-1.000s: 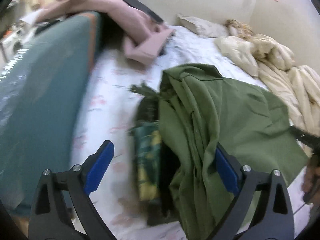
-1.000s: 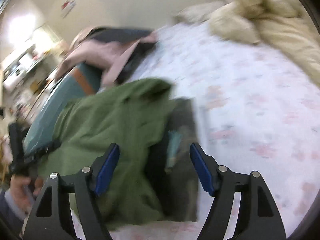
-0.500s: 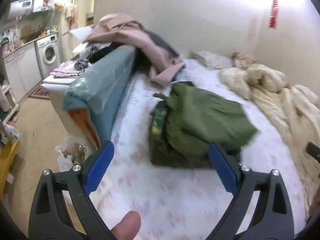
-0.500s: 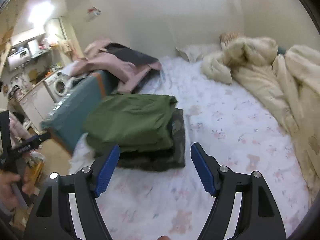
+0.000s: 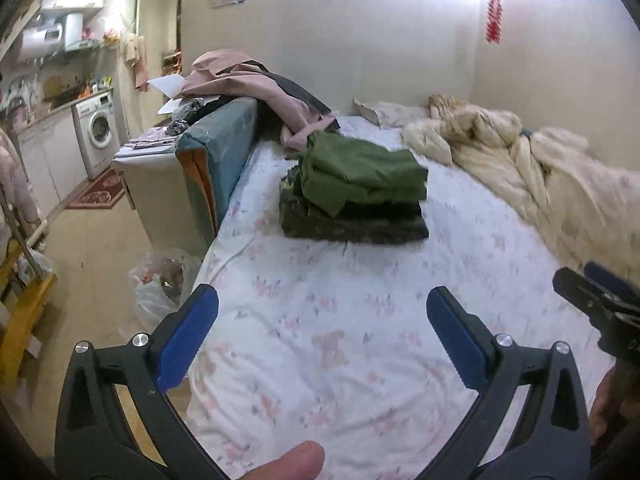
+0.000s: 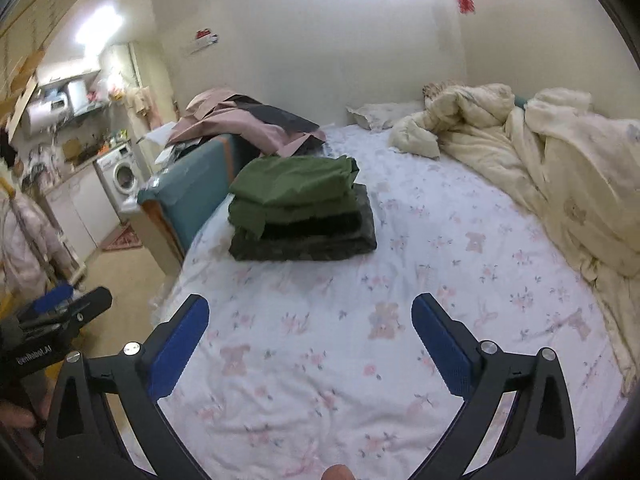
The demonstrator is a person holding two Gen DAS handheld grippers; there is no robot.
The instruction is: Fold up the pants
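Folded green pants [image 5: 362, 176] [image 6: 294, 190] lie on top of a stack of dark folded clothes [image 5: 354, 224] [image 6: 304, 242] at the far left part of the bed. My left gripper [image 5: 322, 316] hangs well back from the stack over the flowered sheet, its jaws opening, nothing between them. My right gripper [image 6: 310, 320] is likewise far back from the stack, jaws opening and empty. Each gripper shows at the edge of the other's view: the right gripper [image 5: 596, 292] in the left wrist view, the left gripper [image 6: 60, 312] in the right wrist view.
The bed sheet [image 5: 340, 320] [image 6: 400, 280] is white with pink flowers. A cream duvet [image 5: 540, 168] [image 6: 560, 168] is bunched along the right. Pink clothes [image 5: 256, 84] drape a teal board [image 5: 224, 148] at the bed's left edge. A plastic bag [image 5: 160, 284] sits on the floor; a washing machine [image 5: 98, 136] stands beyond.
Both grippers have pulled back and up from the green pants, which now lie folded on the stack. Both pairs of jaws stand wider, and more of the room is in view.
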